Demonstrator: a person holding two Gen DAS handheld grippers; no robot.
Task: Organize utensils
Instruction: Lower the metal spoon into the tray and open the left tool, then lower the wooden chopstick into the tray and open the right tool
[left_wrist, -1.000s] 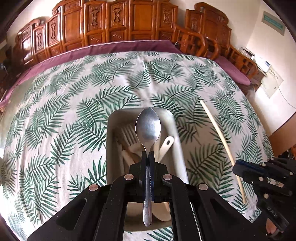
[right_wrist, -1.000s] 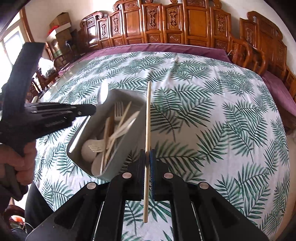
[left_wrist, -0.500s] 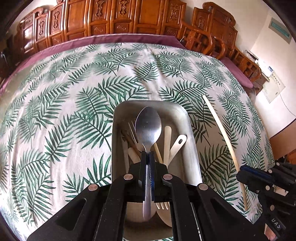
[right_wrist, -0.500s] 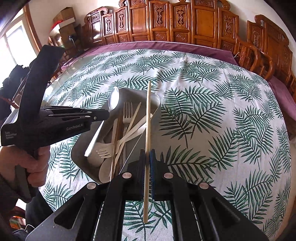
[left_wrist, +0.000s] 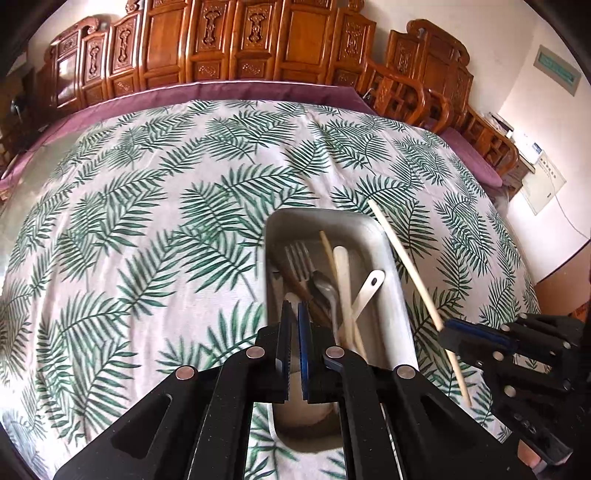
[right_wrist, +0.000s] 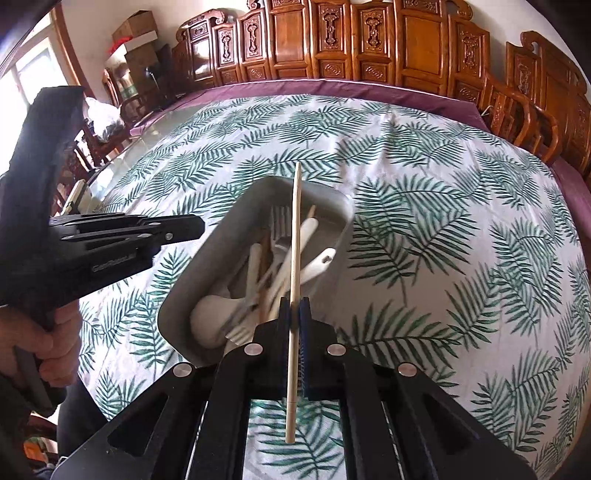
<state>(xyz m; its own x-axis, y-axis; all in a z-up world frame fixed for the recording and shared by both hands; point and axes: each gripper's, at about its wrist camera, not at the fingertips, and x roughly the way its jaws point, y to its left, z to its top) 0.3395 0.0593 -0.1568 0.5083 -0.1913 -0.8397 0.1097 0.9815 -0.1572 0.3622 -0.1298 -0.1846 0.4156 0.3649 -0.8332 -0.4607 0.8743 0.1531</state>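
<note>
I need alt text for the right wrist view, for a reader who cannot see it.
The right gripper holds a wooden chopstick above a grey tray of mixed utensils on a leaf-print tablecloth. The left gripper, shut and empty, is at left.

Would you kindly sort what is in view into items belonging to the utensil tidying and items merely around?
Job: grey tray, metal fork, metal spoon, white spoon, wooden chopstick in right gripper, left gripper.
Around: leaf-print tablecloth, carved wooden chairs, cardboard boxes.
</note>
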